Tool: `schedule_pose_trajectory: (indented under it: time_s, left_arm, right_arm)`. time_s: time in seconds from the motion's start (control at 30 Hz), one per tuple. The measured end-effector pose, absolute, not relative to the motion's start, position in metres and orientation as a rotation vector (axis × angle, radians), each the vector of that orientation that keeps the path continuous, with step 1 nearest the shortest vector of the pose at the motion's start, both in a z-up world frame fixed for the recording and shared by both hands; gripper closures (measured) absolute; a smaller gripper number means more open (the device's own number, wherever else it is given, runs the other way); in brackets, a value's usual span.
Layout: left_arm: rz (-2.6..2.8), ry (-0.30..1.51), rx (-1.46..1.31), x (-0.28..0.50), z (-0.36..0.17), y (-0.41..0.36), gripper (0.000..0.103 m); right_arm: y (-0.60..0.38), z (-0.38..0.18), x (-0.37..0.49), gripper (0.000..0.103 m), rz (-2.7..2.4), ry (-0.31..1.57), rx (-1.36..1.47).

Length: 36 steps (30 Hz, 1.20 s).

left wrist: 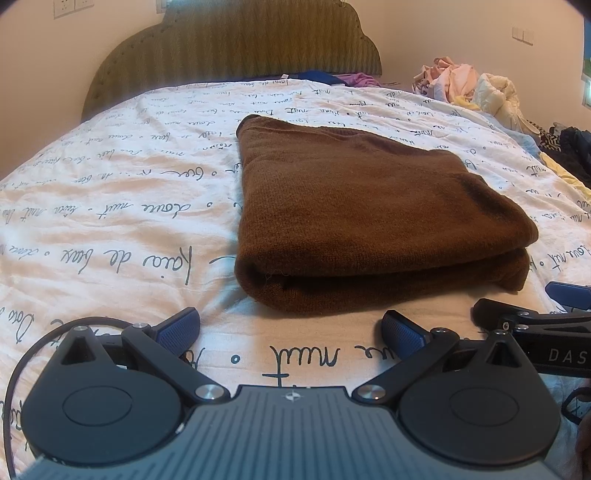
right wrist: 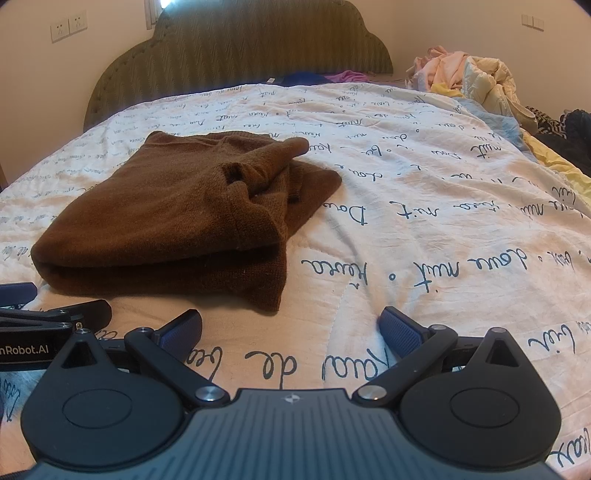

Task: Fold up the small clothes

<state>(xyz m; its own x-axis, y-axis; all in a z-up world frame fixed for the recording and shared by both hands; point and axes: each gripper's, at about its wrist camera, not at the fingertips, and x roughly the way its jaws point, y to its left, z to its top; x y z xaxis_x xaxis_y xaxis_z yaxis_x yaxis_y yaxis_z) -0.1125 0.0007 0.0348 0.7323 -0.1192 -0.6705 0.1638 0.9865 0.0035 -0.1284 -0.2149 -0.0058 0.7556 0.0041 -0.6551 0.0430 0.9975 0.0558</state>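
lying folded on a bed, a brown knitted garment rests on a white quilt printed with dark handwritten script, its thick doubled edge turned toward the two cameras. seen from the right wrist, the same garment sits left of centre, with a rumpled sleeve or cuff bunched on top at its far right corner and a flap of fabric spilling onto the quilt beside it.

the left hand-held gripper hovers low over the quilt just short of the garment's near edge, its blue-padded fingers spread wide and holding nothing. the right hand-held gripper sits at much the same height, near the garment's near right corner, its fingers likewise spread apart and empty. each tool shows at the edge of the other's view, the two side by side and close together.

behind the bed stands an olive-green upholstered headboard with a scalloped top, against a pale wall with sockets. a heap of pink and cream clothes is piled at the far right of the bed, and blue and purple fabric lies along the foot of the headboard. dark clothing lies at the right edge.
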Motion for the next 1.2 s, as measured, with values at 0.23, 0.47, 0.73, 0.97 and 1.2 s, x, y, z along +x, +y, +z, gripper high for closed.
schedule_pose_trajectory:
  time_s: [0.23, 0.47, 0.73, 0.97, 1.2]
  left_arm:
    - [-0.155, 0.732, 0.066, -0.1121, 0.0345, 0.0006, 0.000]
    - [-0.156, 0.732, 0.065, -0.1125, 0.0346, 0.0005, 0.000]
    - [-0.160, 0.731, 0.057, -0.1115, 0.0350, 0.0021, 0.000]
    - [-0.158, 0.730, 0.058, -0.1118, 0.0353, 0.0020, 0.000]
    - [-0.155, 0.730, 0.062, -0.1118, 0.0354, 0.0016, 0.000]
  right_arm:
    - [-0.2153, -0.0057, -0.1283, 0.000, -0.022, 0.714, 0.069]
    - [-0.2153, -0.0055, -0.1289, 0.000, -0.021, 0.713, 0.071]
    - [-0.2125, -0.0050, -0.1298, 0.000, -0.027, 0.710, 0.063]
    - [-0.2125, -0.0050, -0.1302, 0.000, -0.027, 0.708, 0.061]
    - [-0.2106, -0.0054, -0.1297, 0.000, -0.034, 0.712, 0.051]
